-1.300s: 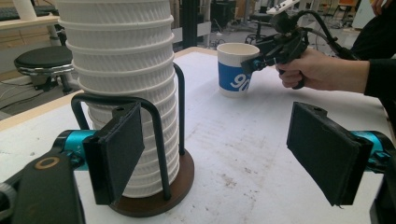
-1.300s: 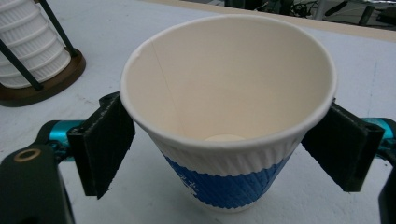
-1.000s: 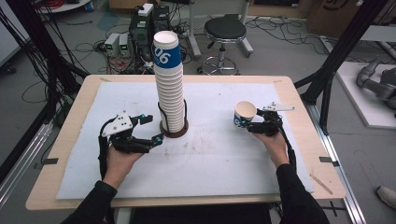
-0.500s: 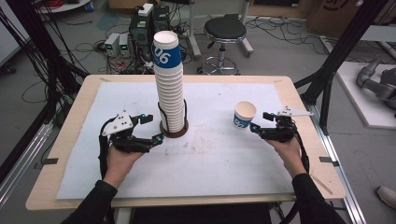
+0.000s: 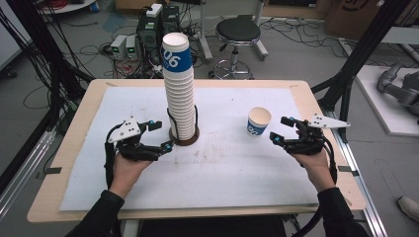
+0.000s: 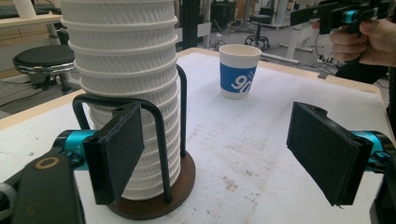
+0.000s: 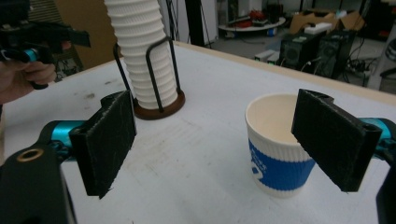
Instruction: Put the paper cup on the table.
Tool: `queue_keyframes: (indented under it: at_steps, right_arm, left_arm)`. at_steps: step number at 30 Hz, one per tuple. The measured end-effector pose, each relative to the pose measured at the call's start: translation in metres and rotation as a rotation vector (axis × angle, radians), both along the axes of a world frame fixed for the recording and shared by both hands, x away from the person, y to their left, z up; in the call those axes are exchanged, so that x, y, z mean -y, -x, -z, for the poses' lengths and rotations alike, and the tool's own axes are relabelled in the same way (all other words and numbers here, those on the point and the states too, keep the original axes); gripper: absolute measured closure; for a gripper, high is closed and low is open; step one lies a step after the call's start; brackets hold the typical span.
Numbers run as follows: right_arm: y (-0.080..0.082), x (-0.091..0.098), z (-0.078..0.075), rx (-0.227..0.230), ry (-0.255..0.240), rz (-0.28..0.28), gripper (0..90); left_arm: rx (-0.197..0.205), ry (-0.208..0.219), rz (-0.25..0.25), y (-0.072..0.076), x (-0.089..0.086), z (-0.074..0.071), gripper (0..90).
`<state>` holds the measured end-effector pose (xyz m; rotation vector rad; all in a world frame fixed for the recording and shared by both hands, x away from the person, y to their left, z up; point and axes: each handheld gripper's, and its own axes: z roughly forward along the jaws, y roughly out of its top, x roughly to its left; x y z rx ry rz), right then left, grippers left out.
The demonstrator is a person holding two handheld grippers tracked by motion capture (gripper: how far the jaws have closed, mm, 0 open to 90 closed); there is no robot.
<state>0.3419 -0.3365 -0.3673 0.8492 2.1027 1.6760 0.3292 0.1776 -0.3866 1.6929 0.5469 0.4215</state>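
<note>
A tall stack of white ribbed paper cups [image 5: 179, 89] stands in a black wire holder with a round brown base [image 5: 185, 140] at the table's middle; the top cup has a blue band. One cup with a blue band [image 5: 259, 121] stands upright on the white mat, to the right of the stack. My left gripper [image 5: 163, 135] is open just left of the holder, and the stack [image 6: 126, 93] rises behind its left jaw. My right gripper [image 5: 280, 130] is open just right of the single cup [image 7: 275, 144], clear of it, with nothing between its jaws.
A white mat [image 5: 222, 168] covers most of the wooden table [image 5: 49, 197]. Behind the table stand a black stool [image 5: 238, 34] and electronics boxes [image 5: 148, 29] among cables on the floor. Black frame posts [image 5: 356, 59] rise at both sides.
My right gripper let go of the single cup, which was tilted in its jaws and now stands upright on the mat. The gripper opened and drew back to the right. The left gripper stayed still.
</note>
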Motion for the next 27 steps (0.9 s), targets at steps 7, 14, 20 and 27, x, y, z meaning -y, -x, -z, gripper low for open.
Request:
queue_keyframes:
  at_steps: [7,14,20,27]
  right_arm:
    - [0.006,-0.008,-0.012,0.046,-0.030,-0.046,14.3]
    - [0.008,-0.015,-0.018,0.067,-0.038,-0.062,14.3]
    - [0.009,-0.016,-0.021,0.077,-0.036,-0.061,14.6]
    - [0.009,-0.016,-0.022,0.078,-0.039,-0.073,14.6]
  left_arm:
    - [0.013,0.011,-0.006,0.000,-0.003,-0.003,19.0]
    - [0.029,0.014,-0.007,0.002,-0.004,-0.009,18.9]
    - [0.025,0.009,-0.001,0.002,-0.005,-0.010,19.0]
    - [0.027,0.020,0.021,0.005,-0.004,-0.017,19.0]
